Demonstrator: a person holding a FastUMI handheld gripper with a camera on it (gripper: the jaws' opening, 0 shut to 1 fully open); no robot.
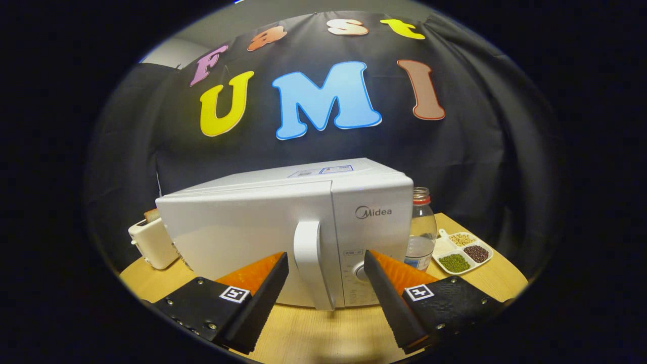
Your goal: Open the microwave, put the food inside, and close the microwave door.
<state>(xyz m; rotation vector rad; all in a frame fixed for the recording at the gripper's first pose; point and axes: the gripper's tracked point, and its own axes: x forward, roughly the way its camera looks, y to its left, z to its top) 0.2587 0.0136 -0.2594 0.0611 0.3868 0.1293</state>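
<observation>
A white microwave (283, 222) stands on the round wooden table (323, 333), its door slightly ajar on the handle side. The door's upright white handle (311, 263) sits between my fingers, just ahead of the tips. My gripper (326, 263) is open, its fingers wide on either side of the handle and not touching it. The control panel with a round knob (360, 273) is right of the handle. What is inside the microwave is hidden.
A white toaster (151, 242) with bread in it stands left of the microwave. Right of the microwave are a clear bottle (420, 232) with a red cap ring and a white divided dish (462, 252) of beans and grains. The table edge curves close behind them.
</observation>
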